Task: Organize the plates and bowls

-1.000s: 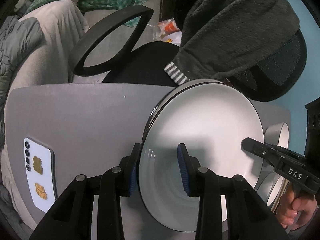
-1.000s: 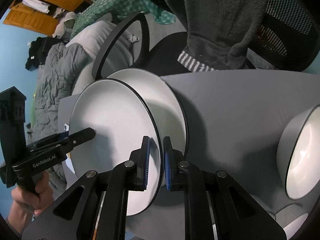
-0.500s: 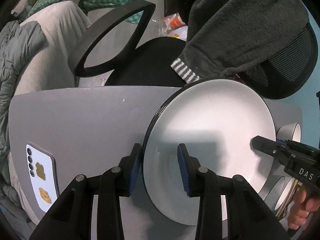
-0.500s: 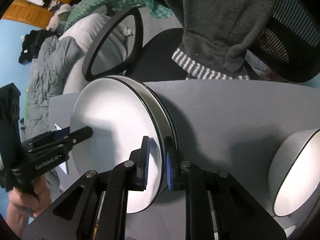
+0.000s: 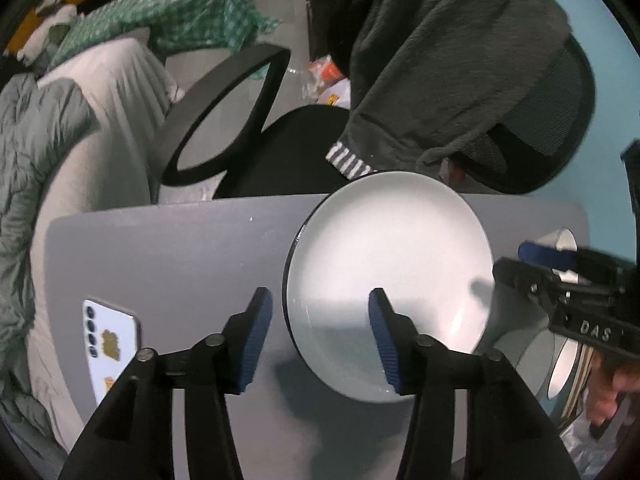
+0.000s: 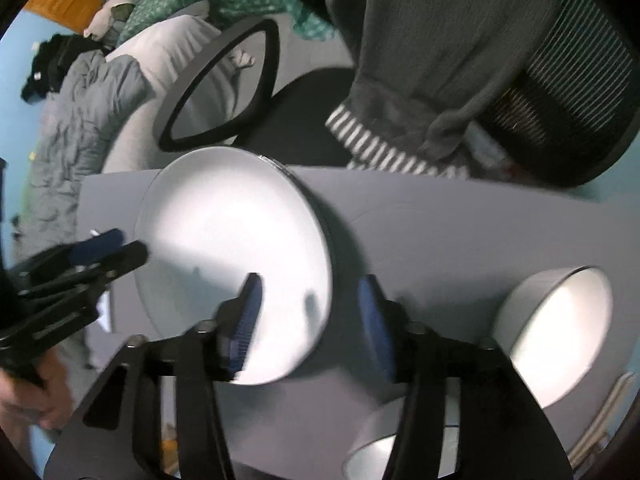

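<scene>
Both your grippers point steeply down at the grey counter (image 5: 168, 264). Your left gripper (image 5: 320, 332) has just been opening; its fingers (image 5: 256, 332) straddle the near-left rim of the white plate (image 5: 392, 280) without touching. Your right gripper (image 6: 310, 320) has just spread too, its pads clear of the plate's opposite rim. Right of those fingers stands a grey bowl (image 6: 556, 332). Beyond the counter is an office chair (image 5: 280, 152).

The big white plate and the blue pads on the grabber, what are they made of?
The plate looks like glazed ceramic: smooth, glossy white, with a thin dark rim. The blue pads on the left gripper look like ribbed rubber, matte with fine grooves, though soft plastic is possible.
</scene>
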Available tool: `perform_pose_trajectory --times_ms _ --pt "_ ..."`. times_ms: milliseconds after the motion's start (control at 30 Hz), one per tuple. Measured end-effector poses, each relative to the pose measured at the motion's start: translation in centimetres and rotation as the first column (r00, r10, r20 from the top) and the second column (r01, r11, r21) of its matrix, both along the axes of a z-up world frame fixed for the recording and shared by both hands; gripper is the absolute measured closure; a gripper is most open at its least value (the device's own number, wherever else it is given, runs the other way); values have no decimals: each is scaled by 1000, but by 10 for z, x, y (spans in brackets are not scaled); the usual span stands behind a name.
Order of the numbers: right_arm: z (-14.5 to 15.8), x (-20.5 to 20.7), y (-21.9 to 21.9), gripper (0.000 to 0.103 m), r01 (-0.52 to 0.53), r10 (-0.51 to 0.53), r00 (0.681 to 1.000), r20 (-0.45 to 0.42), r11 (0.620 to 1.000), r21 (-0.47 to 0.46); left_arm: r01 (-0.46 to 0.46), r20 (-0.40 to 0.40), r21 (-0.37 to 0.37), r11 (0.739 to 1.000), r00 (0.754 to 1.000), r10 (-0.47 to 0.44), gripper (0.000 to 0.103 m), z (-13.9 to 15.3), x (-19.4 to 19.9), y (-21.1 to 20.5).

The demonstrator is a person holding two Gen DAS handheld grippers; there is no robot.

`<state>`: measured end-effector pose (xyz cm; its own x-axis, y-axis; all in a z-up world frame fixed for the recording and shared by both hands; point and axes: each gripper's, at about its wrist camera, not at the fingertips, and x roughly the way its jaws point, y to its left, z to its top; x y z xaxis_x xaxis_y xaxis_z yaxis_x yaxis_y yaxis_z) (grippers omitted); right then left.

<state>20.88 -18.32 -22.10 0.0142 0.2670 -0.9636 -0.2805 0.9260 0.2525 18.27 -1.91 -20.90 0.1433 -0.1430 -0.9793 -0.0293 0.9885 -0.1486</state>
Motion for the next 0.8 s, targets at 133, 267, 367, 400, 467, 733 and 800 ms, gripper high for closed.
perform_pose_trajectory --times_ms 133,267,367,400,467,733,800 --pt "21 -9 -3 49 -54 56 997 58 998 -37 34 31 30 999 999 -35 47 25 -16 -6" --pt "41 -22 -13 47 -51 54 995 89 998 -31 33 55 26 999 998 -34 38 46 -33 -7" --pt "55 -37 -19 47 -36 39 993 108 999 -32 39 77 25 999 996 -41 37 59 -47 -7" --pt "59 -43 -21 47 -32 37 992 121 999 -44 42 81 30 999 996 -44 37 62 -50 -7" --pt "65 -53 -21 46 -29 38 989 141 997 -69 53 88 39 998 995 -56 35 67 -60 -8" --pt "82 -97 -37 46 31 -17 987 157 996 -82 70 80 28 997 994 -72 31 76 -100 -9" --pt "86 -105 -39 46 44 -29 986 166 995 -89 75 73 19 997 994 -76 31 77 -111 -9"
